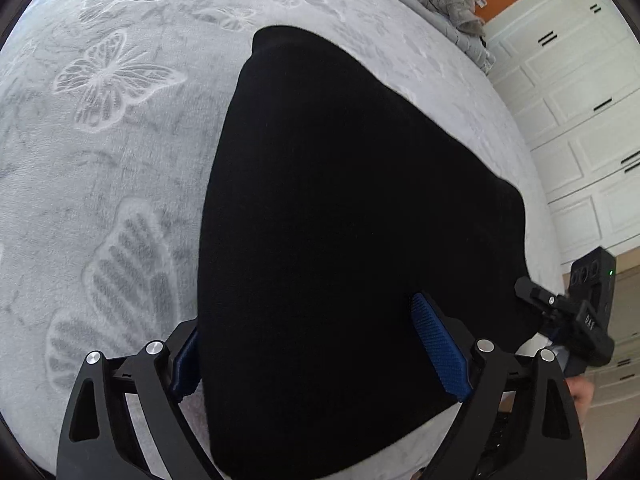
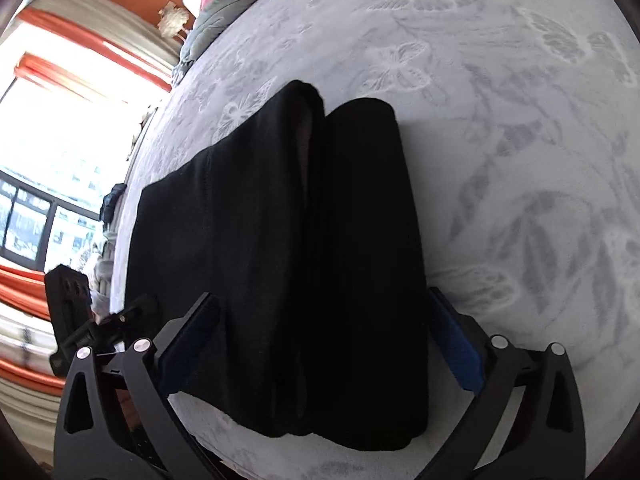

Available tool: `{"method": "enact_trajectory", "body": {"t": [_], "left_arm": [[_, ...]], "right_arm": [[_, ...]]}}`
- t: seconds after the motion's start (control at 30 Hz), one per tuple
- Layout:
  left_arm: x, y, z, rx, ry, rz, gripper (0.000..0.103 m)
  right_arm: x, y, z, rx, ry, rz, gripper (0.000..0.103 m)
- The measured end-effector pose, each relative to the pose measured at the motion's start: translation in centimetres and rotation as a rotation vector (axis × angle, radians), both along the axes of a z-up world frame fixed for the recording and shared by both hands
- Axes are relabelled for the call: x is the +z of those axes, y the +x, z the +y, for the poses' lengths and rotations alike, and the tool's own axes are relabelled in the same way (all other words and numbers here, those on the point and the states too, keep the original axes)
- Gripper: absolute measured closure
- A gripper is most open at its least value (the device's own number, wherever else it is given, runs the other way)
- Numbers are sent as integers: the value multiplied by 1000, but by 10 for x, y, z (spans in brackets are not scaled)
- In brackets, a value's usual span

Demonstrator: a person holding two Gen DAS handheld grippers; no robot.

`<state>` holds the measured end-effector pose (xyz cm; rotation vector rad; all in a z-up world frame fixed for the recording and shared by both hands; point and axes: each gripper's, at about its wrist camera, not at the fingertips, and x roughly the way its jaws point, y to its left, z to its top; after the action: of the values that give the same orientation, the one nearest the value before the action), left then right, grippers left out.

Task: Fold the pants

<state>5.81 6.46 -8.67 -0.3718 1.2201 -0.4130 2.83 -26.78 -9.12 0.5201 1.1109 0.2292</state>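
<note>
Both tongs stand wide open over the pants (image 2: pixel 280 264), gripping nothing. From its own view the right gripper (image 2: pixel 320 344) straddles the near end of the cloth, pads clear of it on either side. The left gripper (image 1: pixel 320 348) hangs the same way, its jaws spread and the black cloth between them, one pad over the fabric without pinching it. The pants lie flat on the bed (image 1: pixel 100 200), legs side by side, the right leg doubled into a thicker band. This looks like the pause after laying one fold down. Next move calls for lowering both grippers to the near edge, pinching all layers evenly, and carrying that end toward the far end.
</note>
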Motion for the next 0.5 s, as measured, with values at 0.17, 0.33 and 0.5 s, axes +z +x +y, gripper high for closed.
{"method": "enact_trajectory", "body": {"t": [0.17, 0.33, 0.5], "left_arm": [[11, -2, -6, -11, 16, -72, 60], [60, -38, -7, -15, 11, -193, 74], [127, -102, -3, -52, 52, -342, 74]], "right_arm": [[27, -21, 10, 4, -17, -109, 69], [71, -62, 24, 29, 53, -211, 72], [133, -114, 46, 82, 63, -345, 72]]}}
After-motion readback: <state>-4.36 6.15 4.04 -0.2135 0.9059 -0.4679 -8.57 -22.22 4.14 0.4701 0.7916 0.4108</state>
